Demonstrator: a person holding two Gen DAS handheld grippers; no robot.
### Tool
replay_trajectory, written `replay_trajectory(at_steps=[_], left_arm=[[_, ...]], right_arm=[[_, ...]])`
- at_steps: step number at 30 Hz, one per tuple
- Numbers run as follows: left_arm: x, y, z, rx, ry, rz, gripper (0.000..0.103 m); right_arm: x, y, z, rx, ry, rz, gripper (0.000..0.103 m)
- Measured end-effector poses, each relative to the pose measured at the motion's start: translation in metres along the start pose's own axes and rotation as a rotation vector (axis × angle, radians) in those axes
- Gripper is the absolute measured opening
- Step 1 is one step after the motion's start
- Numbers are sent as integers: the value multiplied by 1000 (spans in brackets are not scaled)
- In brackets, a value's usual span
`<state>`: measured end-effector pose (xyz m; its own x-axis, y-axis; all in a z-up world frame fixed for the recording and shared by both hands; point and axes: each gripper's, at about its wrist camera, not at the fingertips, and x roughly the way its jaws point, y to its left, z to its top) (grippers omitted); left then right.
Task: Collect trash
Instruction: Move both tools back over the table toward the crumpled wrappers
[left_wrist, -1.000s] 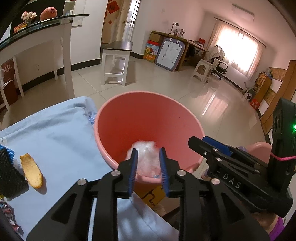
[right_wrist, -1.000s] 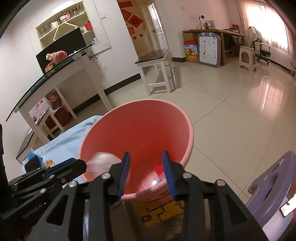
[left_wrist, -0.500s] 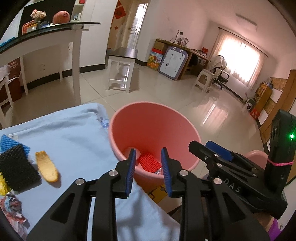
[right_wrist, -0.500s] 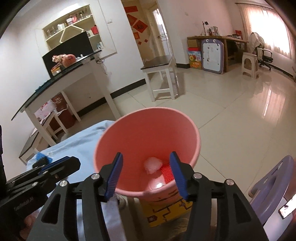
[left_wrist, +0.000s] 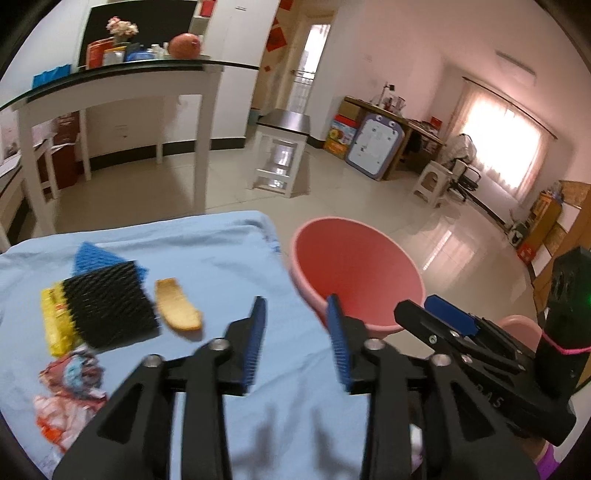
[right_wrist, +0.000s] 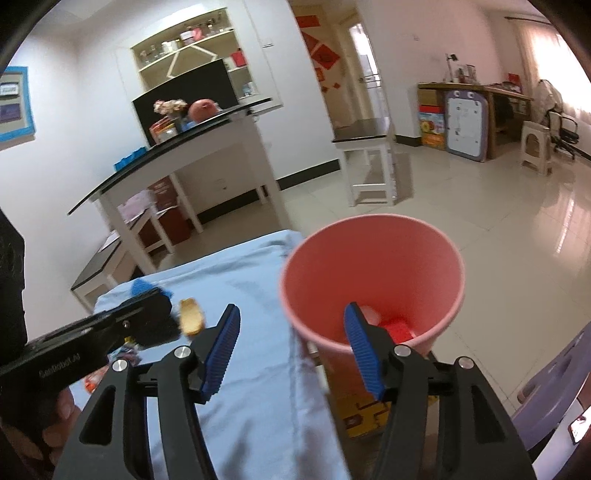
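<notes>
Two scraps are seen binned in the pink bucket (right_wrist: 373, 266); several are left on the desk (left_wrist: 221, 258), both jaws spread wide, nothing held.

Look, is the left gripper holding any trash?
No, the left gripper is open with nothing between its blue pads, and the trash such as the peel lies on the cloth.

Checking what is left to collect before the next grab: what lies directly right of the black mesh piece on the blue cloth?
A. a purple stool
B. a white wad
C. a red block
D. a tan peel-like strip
D: in the left wrist view the tan strip lies on the blue cloth just right of the black mesh piece; the red item sits inside the pink bucket.
</notes>
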<state>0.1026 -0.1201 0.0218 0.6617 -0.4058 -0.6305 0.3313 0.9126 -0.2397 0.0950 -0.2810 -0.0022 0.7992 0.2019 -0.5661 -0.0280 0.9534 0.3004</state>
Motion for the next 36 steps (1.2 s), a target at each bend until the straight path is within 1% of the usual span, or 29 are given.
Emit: replay_trajectory(at_steps=[8,12,14,22,29,36], left_arm=[[-37,32,-16,-27,-16,72,41],[-53,49,-27,-53,-14,110,41],[-61,60,-34,-75,-10,136,41],[-85,95,-50,-133,-6,209,41],[-112,116,-59,-163,-32,249,41],[-126,139,-73,-190,-37,276,41]], right_arm=[[-4,38,-23,-51,40,77,59],[-5,55,-31,-90,55,101,59],[-6,64,-34,-107,59,117,63],[-5,82,-41,-132,81,155,64],[-3,100,-47,-156,100,188,64],[7,119,-57,-176,133,243,64]])
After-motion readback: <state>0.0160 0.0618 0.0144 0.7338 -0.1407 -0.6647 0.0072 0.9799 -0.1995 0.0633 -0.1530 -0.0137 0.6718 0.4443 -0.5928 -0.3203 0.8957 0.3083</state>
